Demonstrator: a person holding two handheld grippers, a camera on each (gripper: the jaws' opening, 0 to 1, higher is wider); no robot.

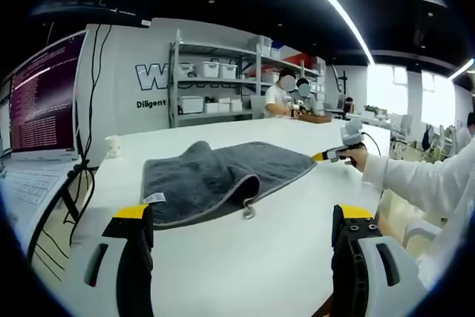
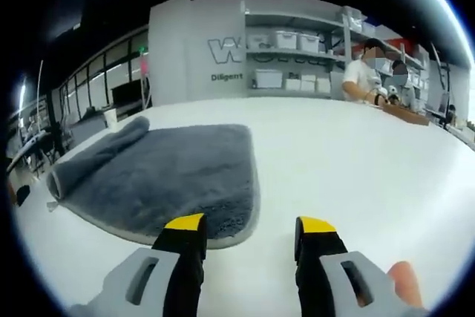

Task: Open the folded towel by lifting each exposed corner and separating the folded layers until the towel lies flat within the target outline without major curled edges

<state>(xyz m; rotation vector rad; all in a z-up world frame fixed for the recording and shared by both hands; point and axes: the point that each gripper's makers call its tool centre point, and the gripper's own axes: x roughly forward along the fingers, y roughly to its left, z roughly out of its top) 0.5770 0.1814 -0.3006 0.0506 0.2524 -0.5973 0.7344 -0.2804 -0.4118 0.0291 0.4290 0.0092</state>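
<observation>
Both grippers have their yellow-tipped black fingers standing apart with nothing between them: the left gripper (image 1: 243, 220) hangs above the near part of the white table (image 1: 223, 272), short of the towel, and the right gripper (image 2: 251, 229) sits just at the towel's near corner, its left finger (image 2: 185, 239) over the hem and its other finger over bare tabletop. In the left gripper view, the right gripper (image 1: 335, 155) appears at the towel's far right corner, held by a hand (image 1: 358, 157) in a white sleeve (image 1: 423, 180); its tip seems to meet the cloth there, though contact is too small to confirm. A grey towel (image 1: 219, 176) lies in the middle of the table, partly unfolded: one side is still rolled or folded over into a thick ridge (image 2: 96, 155), while the rest spreads flat with a paler hem. A small white label (image 1: 154, 198) and a loop (image 1: 249, 211) show at its near edge in the left gripper view. An open laptop (image 1: 41, 109) stands at the table's left edge with cables beside it, and a white cup (image 1: 112, 146) sits near the far left corner. Behind, metal shelving (image 1: 215, 79) holds white bins, and a person (image 1: 278, 98) works at a far bench.
</observation>
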